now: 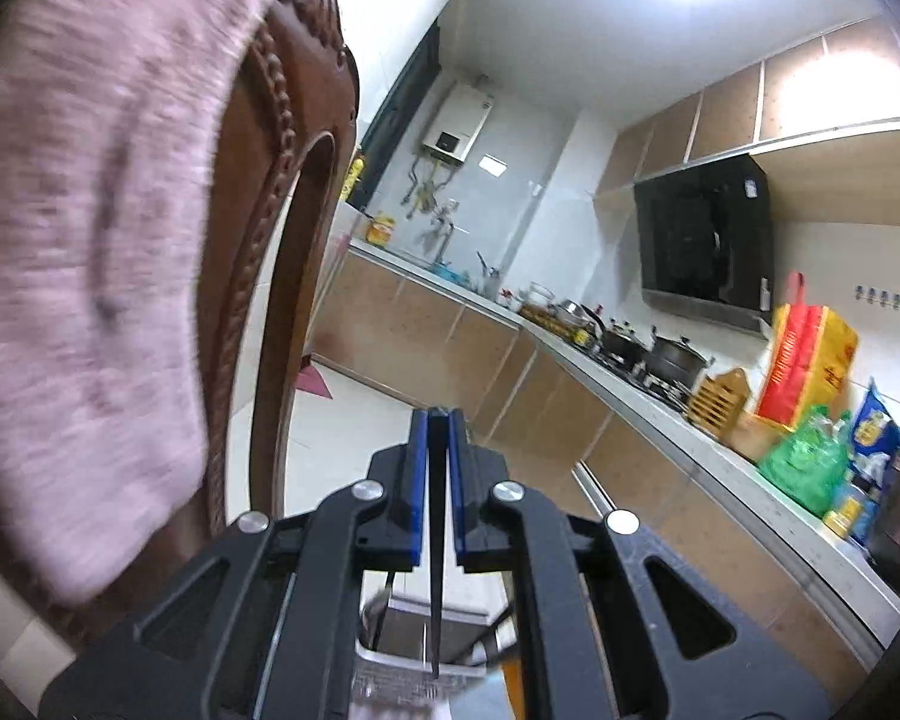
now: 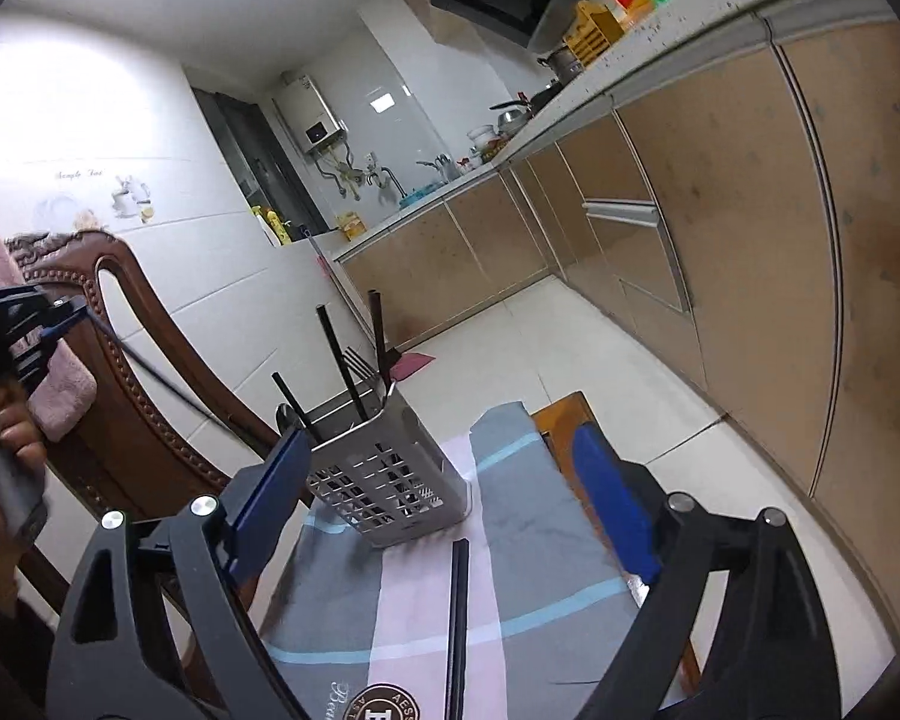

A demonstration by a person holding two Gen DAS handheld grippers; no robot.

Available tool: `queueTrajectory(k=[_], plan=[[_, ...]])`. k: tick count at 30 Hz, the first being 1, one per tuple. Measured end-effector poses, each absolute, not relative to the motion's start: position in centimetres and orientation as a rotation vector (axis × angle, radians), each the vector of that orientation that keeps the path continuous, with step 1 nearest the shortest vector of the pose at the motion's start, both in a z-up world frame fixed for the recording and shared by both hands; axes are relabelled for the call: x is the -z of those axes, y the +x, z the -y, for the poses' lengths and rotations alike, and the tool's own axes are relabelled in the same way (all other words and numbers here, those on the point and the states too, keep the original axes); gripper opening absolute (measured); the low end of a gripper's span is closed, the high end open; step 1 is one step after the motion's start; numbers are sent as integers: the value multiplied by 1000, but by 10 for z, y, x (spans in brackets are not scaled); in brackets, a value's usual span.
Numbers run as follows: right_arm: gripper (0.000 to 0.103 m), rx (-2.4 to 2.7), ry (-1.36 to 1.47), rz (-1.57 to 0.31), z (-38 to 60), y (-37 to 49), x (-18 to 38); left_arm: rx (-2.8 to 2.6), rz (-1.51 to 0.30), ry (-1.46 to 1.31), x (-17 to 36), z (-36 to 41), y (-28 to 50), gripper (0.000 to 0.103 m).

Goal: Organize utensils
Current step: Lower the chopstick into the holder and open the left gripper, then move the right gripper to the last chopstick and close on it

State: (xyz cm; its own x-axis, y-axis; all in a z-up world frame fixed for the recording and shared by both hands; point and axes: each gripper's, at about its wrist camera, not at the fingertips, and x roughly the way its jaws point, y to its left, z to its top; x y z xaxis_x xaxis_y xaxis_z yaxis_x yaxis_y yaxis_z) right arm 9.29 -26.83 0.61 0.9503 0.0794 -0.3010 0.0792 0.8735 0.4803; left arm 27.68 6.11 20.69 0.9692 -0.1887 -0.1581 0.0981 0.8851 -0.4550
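**Chopstick held above the utensil holder, mid-transfer**

The left gripper (image 1: 437, 420) is clamped on a single black chopstick (image 2: 150, 369), which slants down toward the perforated metal utensil holder (image 2: 384, 480); its lower tip is hidden behind the right gripper's blue finger. The holder stands on a striped cloth (image 2: 510, 540) and already contains several black utensils. The right gripper (image 2: 438, 480) hangs wide and empty over a pair of chopsticks (image 2: 457, 624) lying on the cloth. Judged next: steer the tip into the holder and release; then collect the pair.
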Motion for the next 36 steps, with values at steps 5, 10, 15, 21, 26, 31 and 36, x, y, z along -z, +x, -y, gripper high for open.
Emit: queueTrajectory(k=[5, 10, 15, 21, 26, 31, 36], plan=[[87, -23, 516, -322, 273, 94, -5, 96, -242, -463, -175, -47, 326, 7], [87, -33, 517, -341, 275, 98, -3, 71, -327, -447, -124, -30, 362, 7], [87, -44, 524, -364, 276, 103, -1, 105, -440, -362, -83, -3, 371, 10], [87, -37, 449, -412, 263, 106, -1, 120, -449, -257, -64, 2, 313, 66], [87, -24, 350, -473, 250, 106, 3, 166, -540, -131, -35, 1, 227, 79], [87, -30, 227, -538, 228, 100, 19, 228, -649, -83, -6, 7, 162, 82], [87, -45, 142, -687, 198, 94, 55, 216, -718, -58, 24, 6, 135, 83]])
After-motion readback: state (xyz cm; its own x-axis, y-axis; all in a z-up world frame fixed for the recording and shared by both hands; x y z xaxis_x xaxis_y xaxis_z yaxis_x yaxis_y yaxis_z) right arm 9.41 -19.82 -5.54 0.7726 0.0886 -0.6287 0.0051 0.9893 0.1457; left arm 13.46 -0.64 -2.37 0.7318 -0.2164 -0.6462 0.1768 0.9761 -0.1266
